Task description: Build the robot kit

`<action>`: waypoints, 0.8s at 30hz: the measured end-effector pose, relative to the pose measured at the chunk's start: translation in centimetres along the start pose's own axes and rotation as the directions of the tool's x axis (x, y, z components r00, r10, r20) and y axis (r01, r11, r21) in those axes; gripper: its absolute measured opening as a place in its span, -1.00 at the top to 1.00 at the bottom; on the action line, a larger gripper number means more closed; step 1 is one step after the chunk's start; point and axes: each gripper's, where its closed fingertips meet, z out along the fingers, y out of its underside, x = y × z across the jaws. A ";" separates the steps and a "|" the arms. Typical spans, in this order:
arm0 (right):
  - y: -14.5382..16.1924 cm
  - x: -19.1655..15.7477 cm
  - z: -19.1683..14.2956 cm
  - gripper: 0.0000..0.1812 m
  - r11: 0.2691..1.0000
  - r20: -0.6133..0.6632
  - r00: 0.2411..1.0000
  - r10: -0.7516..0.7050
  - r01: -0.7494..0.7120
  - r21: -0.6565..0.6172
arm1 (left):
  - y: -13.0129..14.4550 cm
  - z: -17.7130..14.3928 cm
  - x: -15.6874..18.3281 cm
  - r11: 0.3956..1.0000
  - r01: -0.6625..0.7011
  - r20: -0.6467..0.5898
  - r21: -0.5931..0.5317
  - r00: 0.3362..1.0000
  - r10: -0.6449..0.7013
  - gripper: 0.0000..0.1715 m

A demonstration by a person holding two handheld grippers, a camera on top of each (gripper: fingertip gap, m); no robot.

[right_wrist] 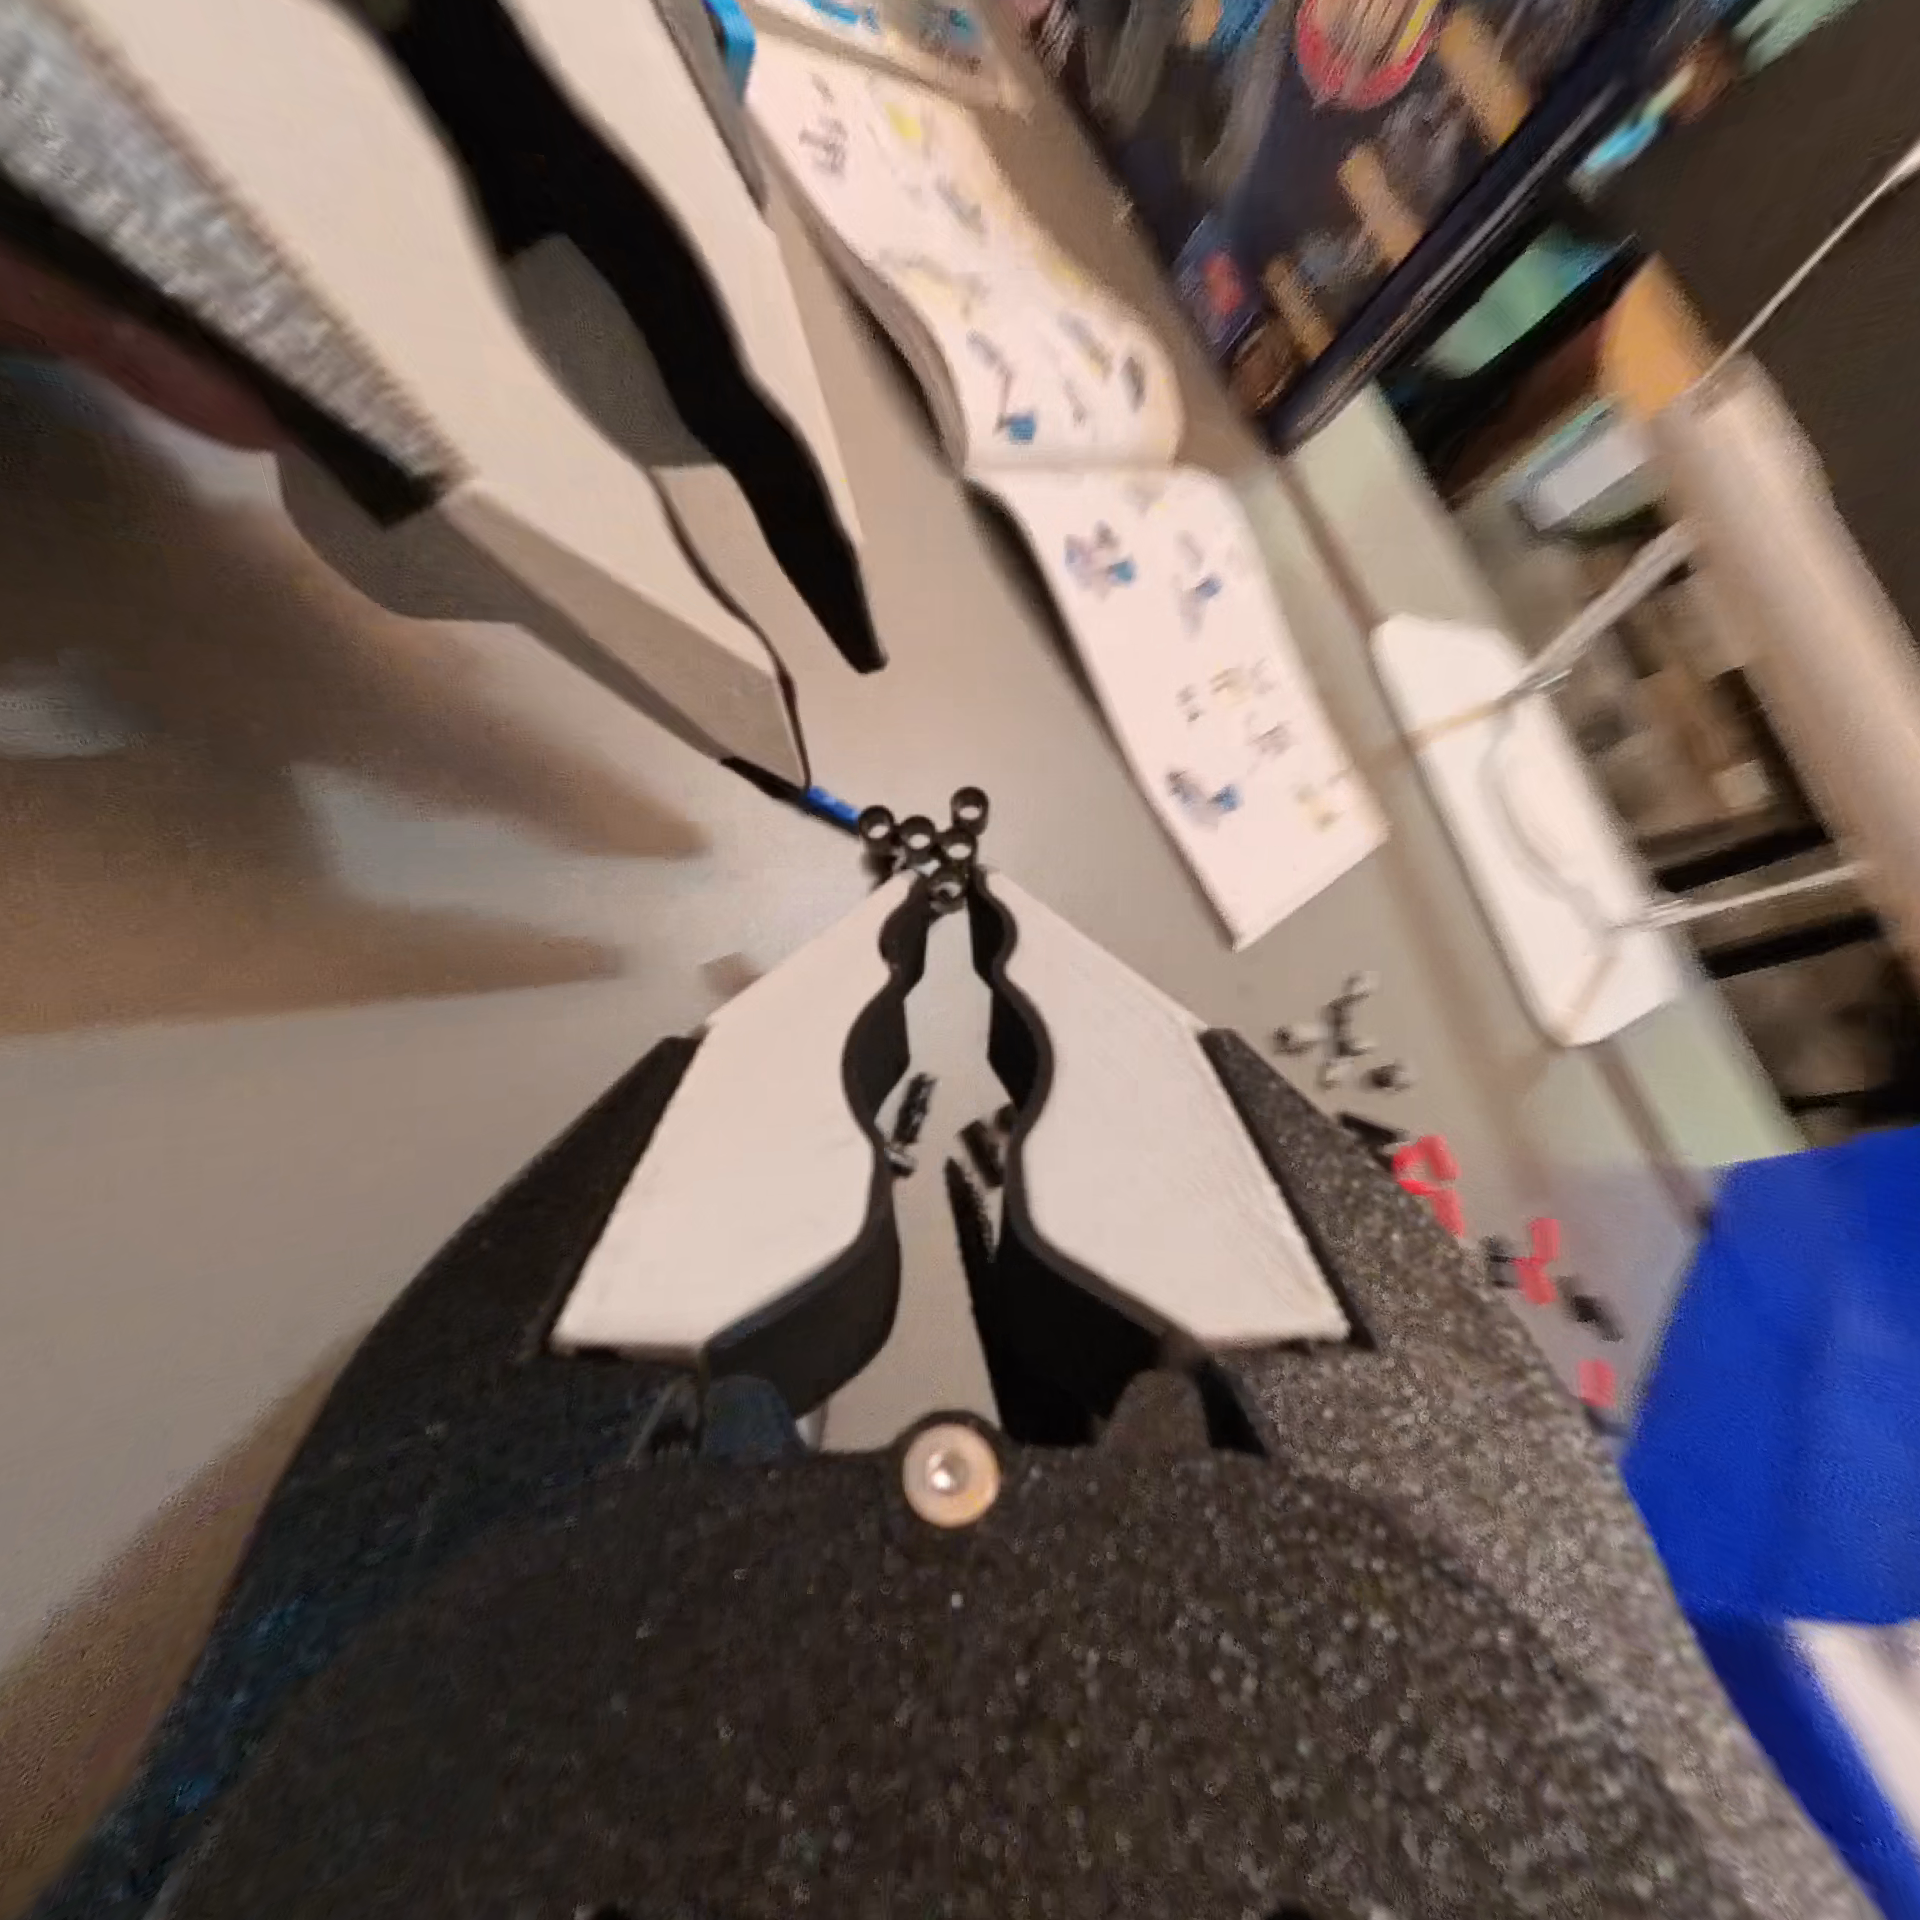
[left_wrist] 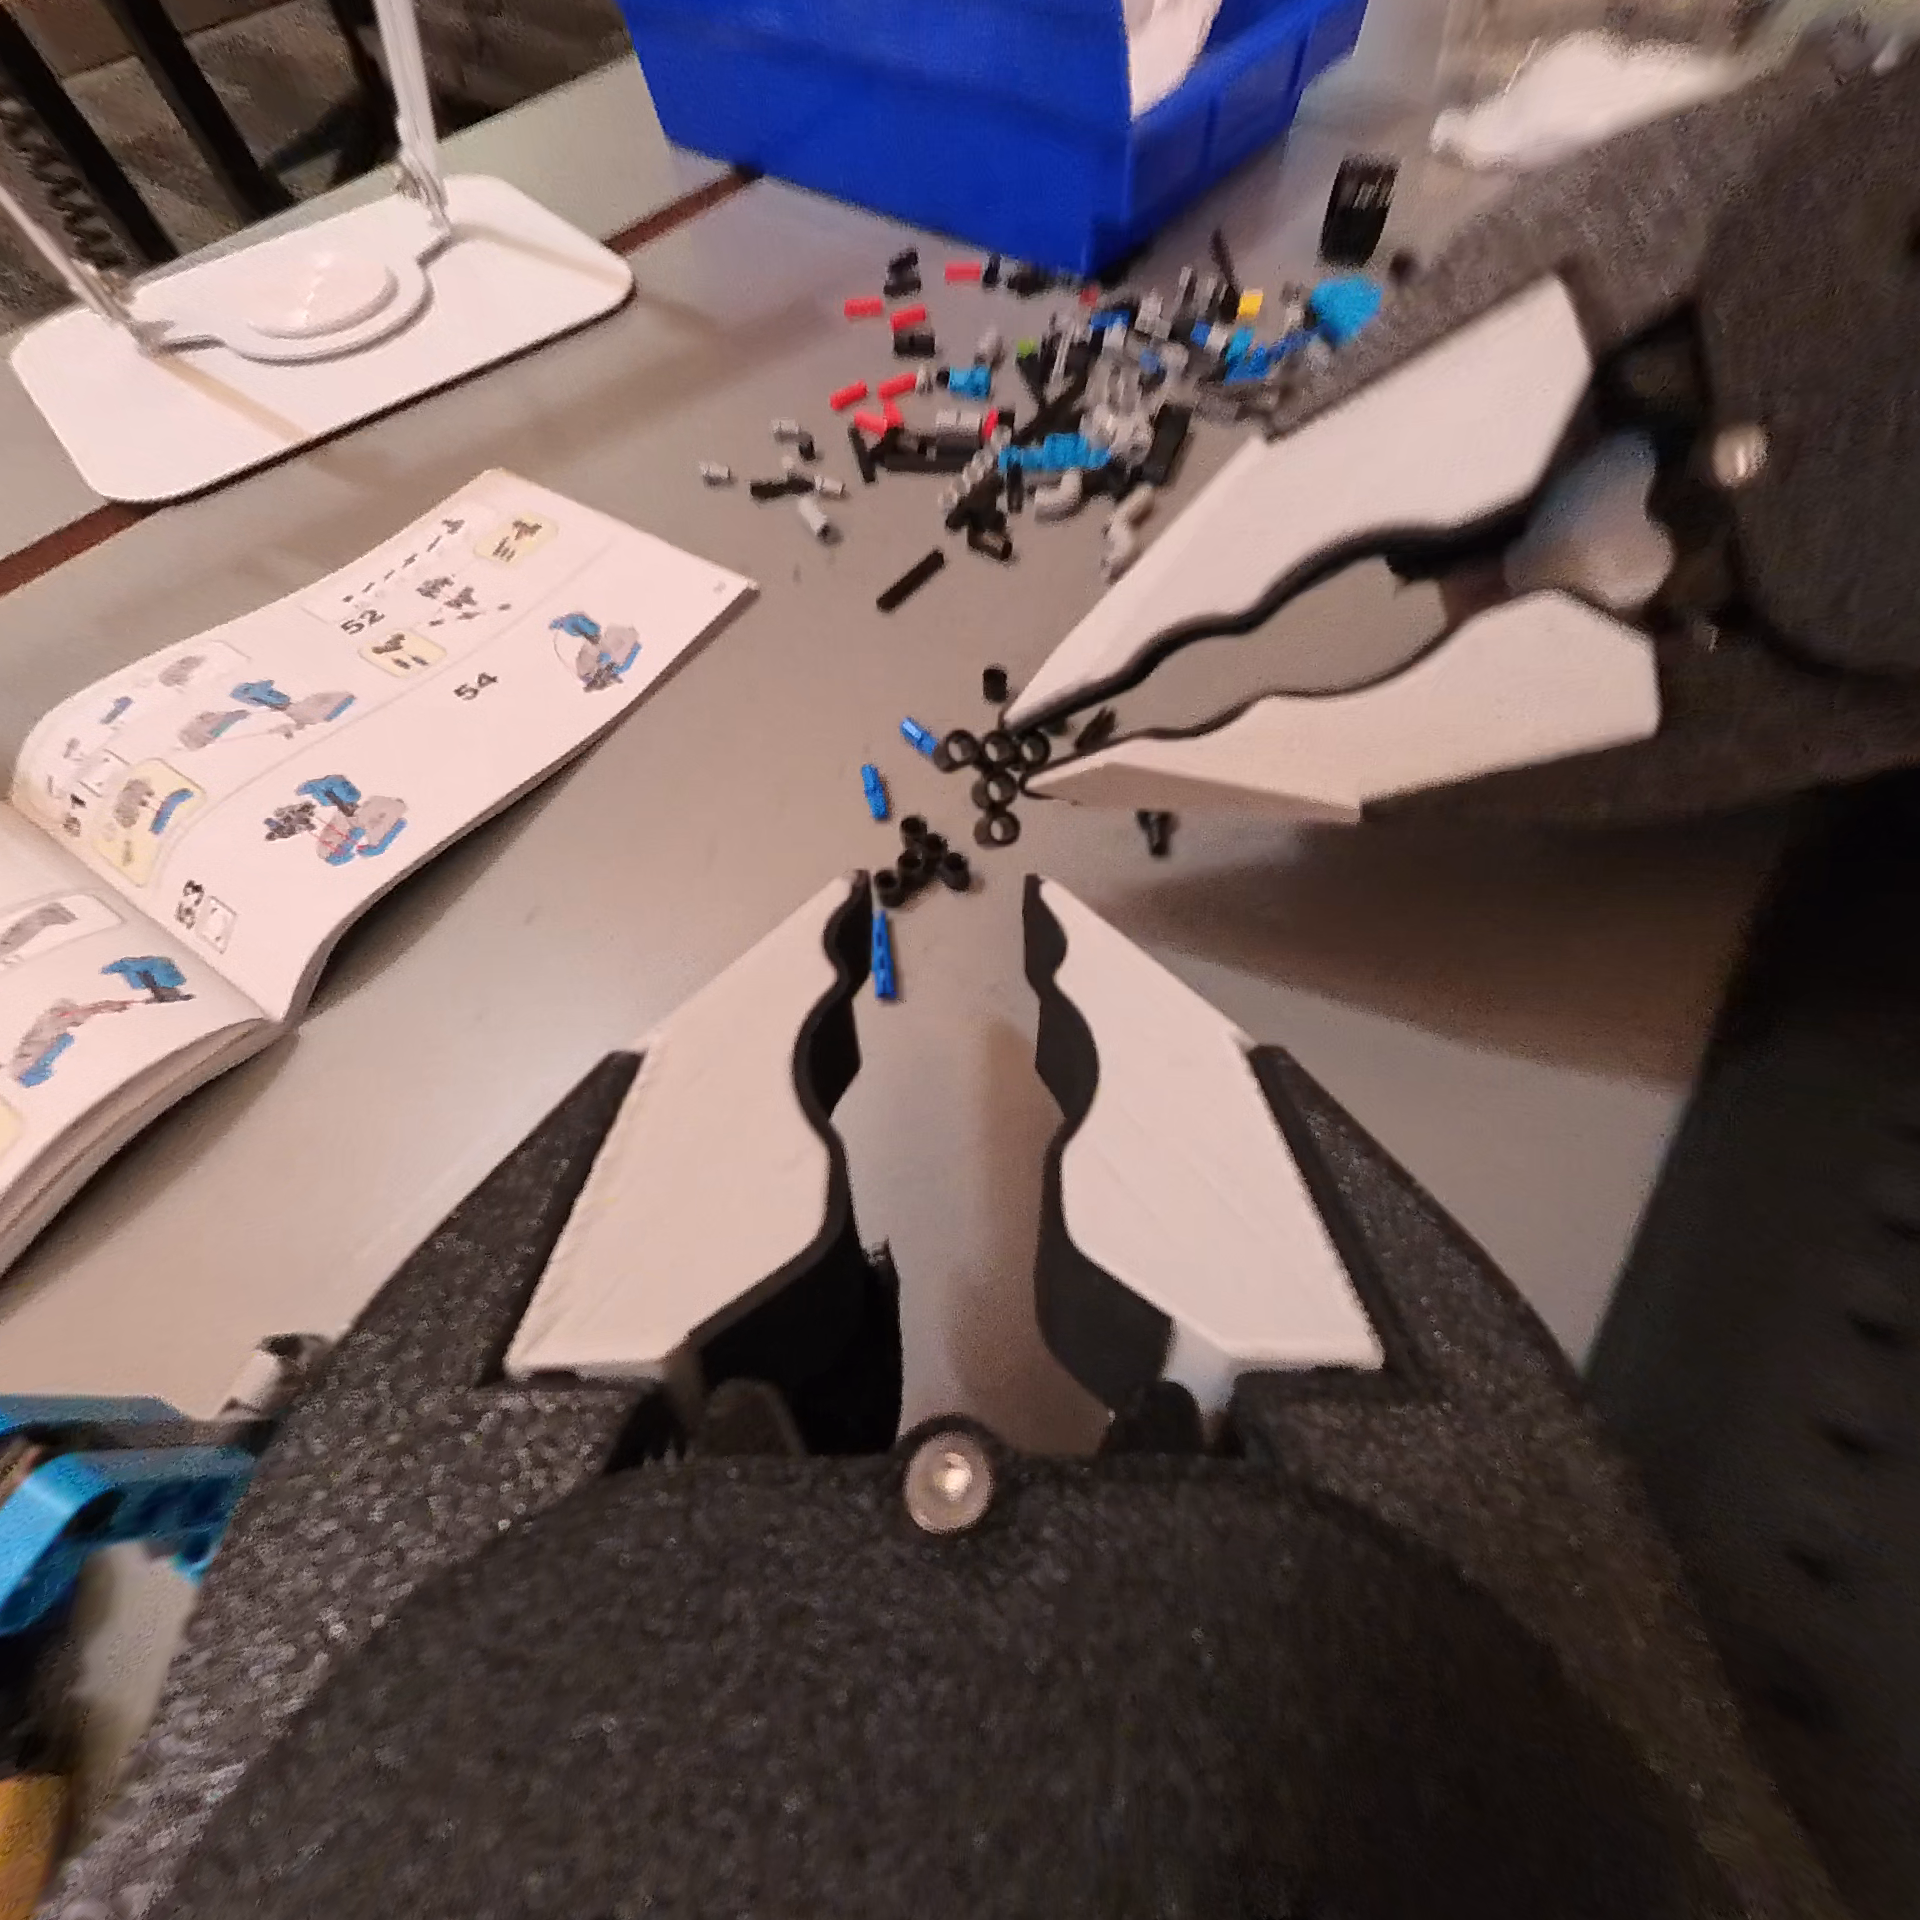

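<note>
A cluster of small black rings (left_wrist: 994,767) lies on the grey table (left_wrist: 540,1049). My right gripper (left_wrist: 1029,753) comes in from the right, its tips closed on a ring at the cluster's edge; in the right wrist view the gripper (right_wrist: 948,883) pinches that ring (right_wrist: 945,889) with the other rings (right_wrist: 920,831) just beyond. My left gripper (left_wrist: 945,883) is open and empty, its tips just short of some smaller black pieces (left_wrist: 920,860). A blue pin (left_wrist: 884,956) lies by its left finger. In the right wrist view the left gripper (right_wrist: 831,722) reaches in from the upper left, near the pin (right_wrist: 826,798).
An open instruction booklet (left_wrist: 343,727) lies to the left. A pile of small black, grey, blue and red parts (left_wrist: 1070,405) sits in front of a blue bin (left_wrist: 966,114). A white stand base (left_wrist: 312,322) is at the far left. A blue built model (left_wrist: 62,1507) is at the bottom left. Both grippers' tips are close together, under 4 cm apart.
</note>
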 end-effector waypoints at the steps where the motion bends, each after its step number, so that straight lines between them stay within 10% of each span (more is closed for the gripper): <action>1: -0.6 0.2 -0.4 0.93 0.997 -0.063 0.995 -0.073 0.074 0.013 | -0.5 -0.3 0.1 0.999 0.041 -0.025 0.029 0.999 -0.040 0.66; 6: -3.4 -0.3 -2.0 0.93 0.961 -0.200 0.948 -0.247 0.266 0.075 | -1.7 -1.2 0.7 0.978 0.187 -0.158 0.093 0.973 -0.171 0.66; 17: -3.9 -1.1 -2.3 0.93 0.971 -0.140 0.975 -0.172 0.192 0.143 | -1.5 -0.9 1.5 0.962 -0.264 0.085 0.065 0.962 0.258 0.91; 21: -5.0 -1.1 -3.8 0.84 0.944 0.051 0.994 0.099 -0.110 0.311 | -1.4 -1.0 1.4 0.979 -0.187 0.031 0.077 0.982 0.185 0.92; 24: -5.5 -0.2 -4.9 0.70 0.790 0.380 0.837 0.394 -0.519 0.326 | -2.7 -1.8 1.4 0.976 -0.145 0.013 0.161 0.989 0.145 0.92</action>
